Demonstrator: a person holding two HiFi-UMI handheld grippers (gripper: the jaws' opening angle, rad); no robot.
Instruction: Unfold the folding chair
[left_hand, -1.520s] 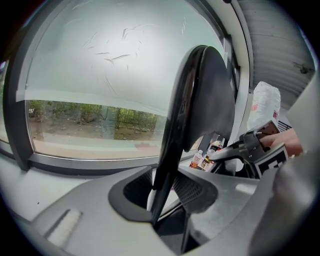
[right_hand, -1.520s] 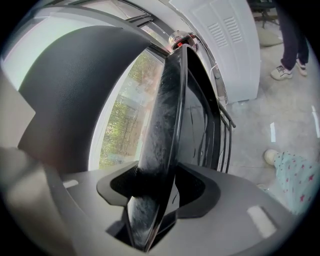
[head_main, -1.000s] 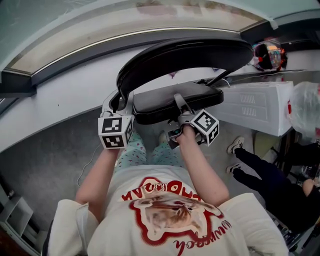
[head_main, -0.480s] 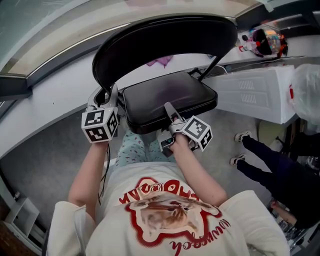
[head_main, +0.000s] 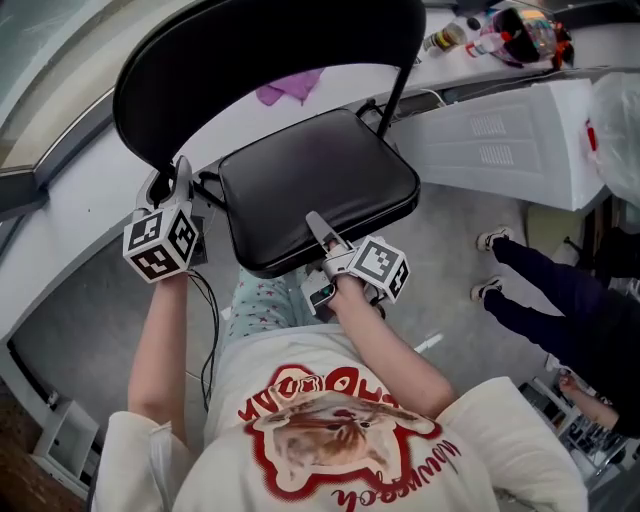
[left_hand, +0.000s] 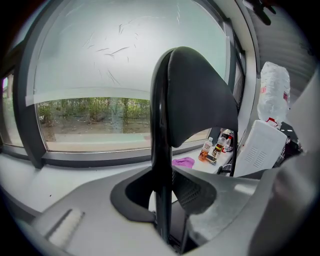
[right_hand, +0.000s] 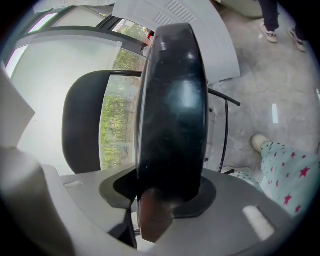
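Observation:
A black folding chair stands in front of me, its padded seat (head_main: 315, 185) nearly level and its curved backrest (head_main: 250, 60) upright behind. My left gripper (head_main: 172, 185) is shut on the chair's left frame tube (left_hand: 161, 165), which runs up between its jaws. My right gripper (head_main: 318, 232) is shut on the seat's front edge (right_hand: 172, 115); the seat fills the right gripper view edge-on, with the backrest (right_hand: 82, 125) beyond it.
A white sill (head_main: 90, 190) under a large window (left_hand: 115, 65) runs behind the chair, with a purple cloth (head_main: 290, 85) and bottles (left_hand: 212, 147) on it. A white box (head_main: 500, 140) lies right of the chair. Another person's legs (head_main: 540, 300) stand at the right.
The seat has swung down from the backrest and the chair has opened out. Both grippers kept their hold; the left has moved left and up in view.

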